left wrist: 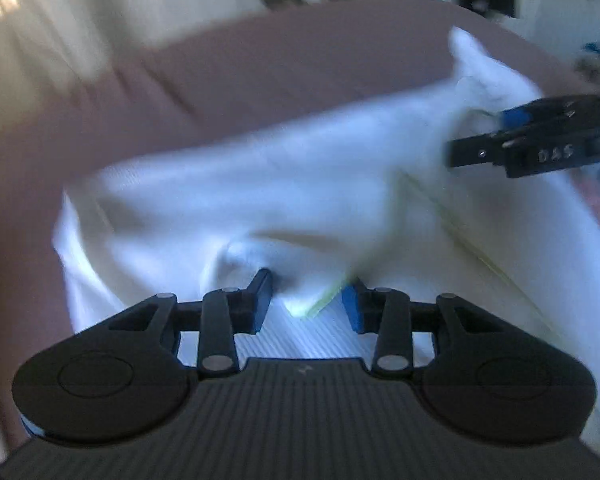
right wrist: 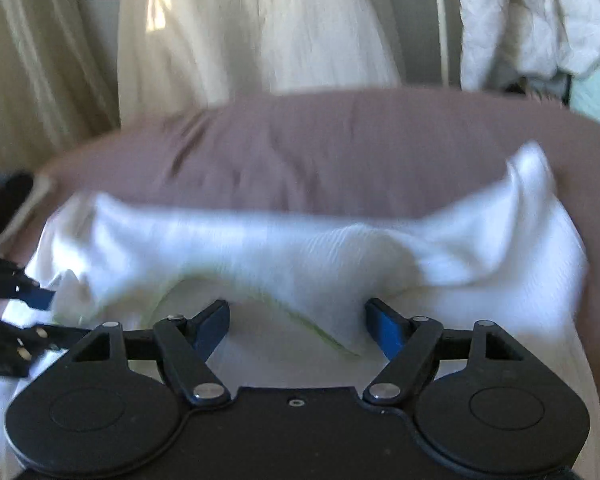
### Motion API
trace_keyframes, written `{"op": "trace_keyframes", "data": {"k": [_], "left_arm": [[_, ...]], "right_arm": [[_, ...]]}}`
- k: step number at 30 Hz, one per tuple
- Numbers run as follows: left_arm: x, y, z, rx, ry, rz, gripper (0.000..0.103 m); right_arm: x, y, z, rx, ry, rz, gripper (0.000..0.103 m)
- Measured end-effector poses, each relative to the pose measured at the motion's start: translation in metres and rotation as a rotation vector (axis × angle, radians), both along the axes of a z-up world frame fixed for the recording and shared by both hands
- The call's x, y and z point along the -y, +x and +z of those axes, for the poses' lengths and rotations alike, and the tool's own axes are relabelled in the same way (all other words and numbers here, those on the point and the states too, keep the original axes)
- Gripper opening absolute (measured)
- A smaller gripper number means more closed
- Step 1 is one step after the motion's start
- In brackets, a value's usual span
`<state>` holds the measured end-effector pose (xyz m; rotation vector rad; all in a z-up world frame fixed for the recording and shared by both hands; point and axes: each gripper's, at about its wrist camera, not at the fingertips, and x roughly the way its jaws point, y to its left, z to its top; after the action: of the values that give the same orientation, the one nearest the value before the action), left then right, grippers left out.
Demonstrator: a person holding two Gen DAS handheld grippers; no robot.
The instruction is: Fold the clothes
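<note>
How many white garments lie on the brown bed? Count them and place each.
1. A single white garment lies crumpled across the brown bed, in front of both grippers. Its folds may hide more; blur limits certainty.

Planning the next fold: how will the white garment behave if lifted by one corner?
Likely floppy: the white garment sags and bunches on the brown sheet. Probably light, since its thin edge curls up. It may slip from the left tongs, which stand open.
</note>
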<state>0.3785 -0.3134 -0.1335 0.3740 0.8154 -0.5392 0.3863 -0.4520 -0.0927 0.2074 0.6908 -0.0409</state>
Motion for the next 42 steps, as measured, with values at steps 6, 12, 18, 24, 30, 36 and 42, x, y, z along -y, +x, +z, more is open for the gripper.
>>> {"op": "trace_keyframes", "data": {"k": [6, 12, 18, 24, 30, 36, 42], "left_arm": [[-0.009, 0.014, 0.033, 0.235, -0.072, 0.158, 0.041], [-0.059, 0.009, 0.038, 0.28, -0.088, 0.196, 0.057], [-0.121, 0.054, 0.004, -0.052, -0.291, 0.244, 0.062], [-0.132, 0.075, -0.013, -0.244, -0.48, 0.238, 0.096], [-0.059, 0.043, 0.0, 0.088, -0.015, 0.171, 0.002], [-0.072, 0.019, 0.049, 0.305, -0.071, 0.316, 0.002], [-0.08, 0.031, -0.003, 0.157, -0.01, 0.355, 0.002]], "right_arm": [[0.012, 0.043, 0.047, 0.167, 0.098, 0.028, 0.066], [0.06, 0.012, 0.072, 0.247, -0.114, -0.096, 0.082], [0.155, 0.0, 0.039, 0.095, -0.019, -0.264, 0.082], [0.201, 0.007, -0.015, -0.062, 0.221, -0.308, 0.09], [0.157, 0.038, -0.017, -0.068, 0.013, -0.194, 0.006], [0.12, 0.036, 0.037, 0.184, -0.17, -0.139, 0.006], [0.115, 0.029, 0.015, 0.121, -0.214, -0.122, 0.006]]}}
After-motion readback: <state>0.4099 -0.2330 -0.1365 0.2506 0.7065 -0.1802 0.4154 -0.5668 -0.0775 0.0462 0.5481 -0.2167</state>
